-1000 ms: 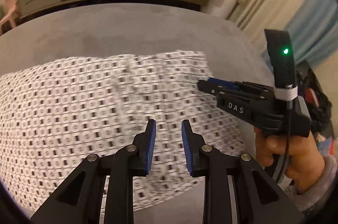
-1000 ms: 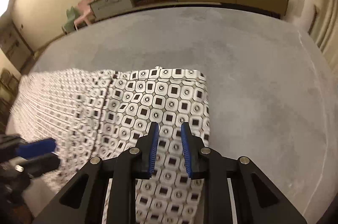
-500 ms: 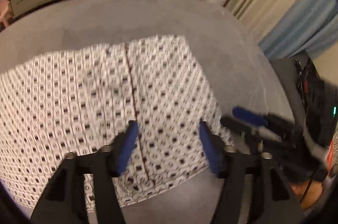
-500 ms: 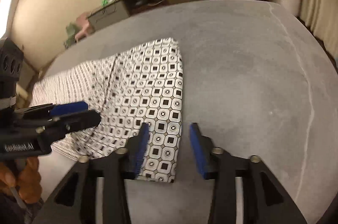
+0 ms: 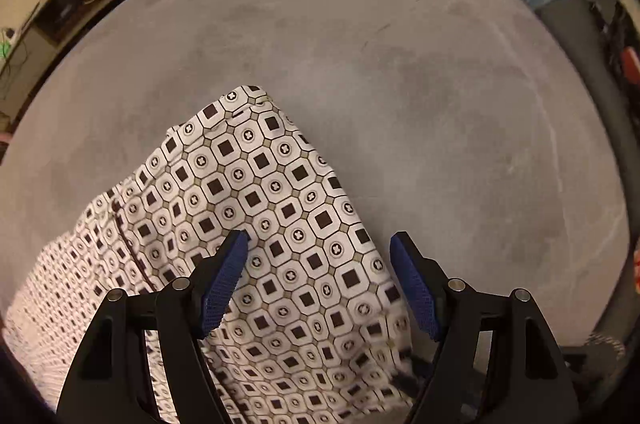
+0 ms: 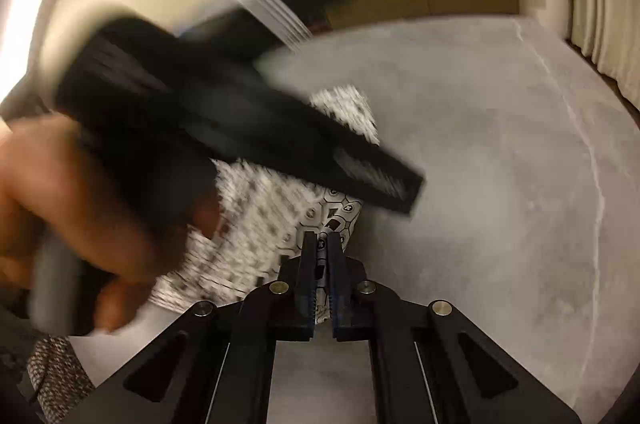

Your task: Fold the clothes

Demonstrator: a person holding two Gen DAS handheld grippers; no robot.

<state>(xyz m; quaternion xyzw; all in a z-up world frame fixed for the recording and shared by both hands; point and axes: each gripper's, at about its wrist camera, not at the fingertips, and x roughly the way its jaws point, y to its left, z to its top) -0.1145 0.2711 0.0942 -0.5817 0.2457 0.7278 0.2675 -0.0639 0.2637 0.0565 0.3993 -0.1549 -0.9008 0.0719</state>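
- My right tool has its two blue pads pressed together on the near corner of the cloth. A bit of the printed cloth sticks up between them.
- My left tool has its pads wide apart. It hangs over the cloth and grips nothing.
- In the right view, the left tool and the hand holding it cross in front, all blurry. They hide a lot of the cloth.
- The cloth is white with dark squares and little rings. It lies on a big grey carpet, not on a bench. The part near my tools looks bunched and lifted. The far end lies flat.
- I think I am at the start of a fold, with one corner caught and the other not.
- What could go wrong: the right tool has only a small bite, so a hard pull may let the corner slip out.
- If I lift with one corner only, the cloth may twist and fold crooked.
- The two tools are close, so they may bump.
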